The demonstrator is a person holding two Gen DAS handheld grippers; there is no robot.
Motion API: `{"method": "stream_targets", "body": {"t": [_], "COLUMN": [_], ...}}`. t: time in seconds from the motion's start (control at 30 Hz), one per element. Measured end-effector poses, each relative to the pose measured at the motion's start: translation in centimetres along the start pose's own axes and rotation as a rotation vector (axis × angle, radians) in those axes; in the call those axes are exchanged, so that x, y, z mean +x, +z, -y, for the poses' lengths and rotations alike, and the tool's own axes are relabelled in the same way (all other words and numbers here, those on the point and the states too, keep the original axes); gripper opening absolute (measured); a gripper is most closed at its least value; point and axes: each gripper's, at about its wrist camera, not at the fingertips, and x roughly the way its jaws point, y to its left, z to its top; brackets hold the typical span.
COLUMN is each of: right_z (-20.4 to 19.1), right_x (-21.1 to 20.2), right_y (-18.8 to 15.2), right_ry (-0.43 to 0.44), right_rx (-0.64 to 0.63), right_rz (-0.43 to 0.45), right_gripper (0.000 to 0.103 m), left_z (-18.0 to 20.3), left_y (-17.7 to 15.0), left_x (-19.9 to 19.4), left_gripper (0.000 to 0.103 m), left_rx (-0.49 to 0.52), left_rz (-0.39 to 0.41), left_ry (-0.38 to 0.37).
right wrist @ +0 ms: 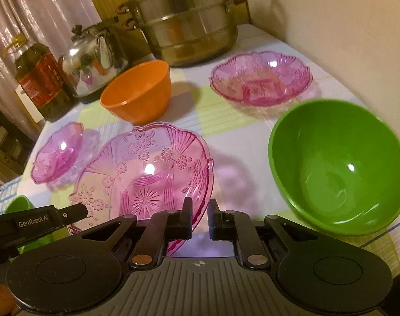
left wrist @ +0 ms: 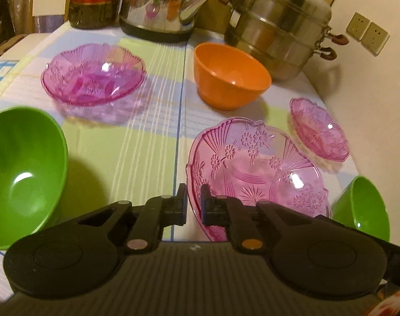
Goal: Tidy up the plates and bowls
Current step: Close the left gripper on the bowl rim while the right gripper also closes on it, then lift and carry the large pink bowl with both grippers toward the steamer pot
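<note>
A large pink glass plate (left wrist: 252,168) with a flower pattern sits tilted just ahead of my left gripper (left wrist: 194,197), which is shut on the plate's near left rim. In the right wrist view the same plate (right wrist: 142,168) lies left of centre, and my right gripper (right wrist: 200,210) is shut on its near right rim. The left gripper's finger (right wrist: 73,212) reaches the plate's lower left edge there. Other dishes stand around: an orange bowl (left wrist: 231,76), a pink glass bowl (left wrist: 94,73), a small pink dish (left wrist: 318,129), a big green bowl (right wrist: 339,166) and a small green bowl (left wrist: 360,208).
A steel steamer pot (right wrist: 184,23), a shiny kettle (right wrist: 94,58) and an oil bottle (right wrist: 42,79) line the back of the checked tablecloth (left wrist: 136,158). A wall (left wrist: 371,105) with sockets borders the table on the right.
</note>
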Motion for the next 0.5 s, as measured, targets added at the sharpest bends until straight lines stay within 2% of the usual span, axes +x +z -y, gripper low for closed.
{"method": "stream_targets", "body": {"t": [0.23,0.5], "right_z": [0.3,2.6], "right_x": [-2.1,-3.1], "right_y": [2.0,5.4], "right_ry": [0.000,-0.032], "right_rx": [0.001,0.017], "right_rz": [0.055,0.094], "right_gripper": [0.011,0.011], "left_z": [2.1,6.3], "left_y": [1.9,4.3], "left_x": [-1.4,-0.4], "left_gripper": [0.009,0.009], "left_rx": [0.020,0.058], "left_rz": [0.030,0.035], "left_ry": [-0.031,-0.082]}}
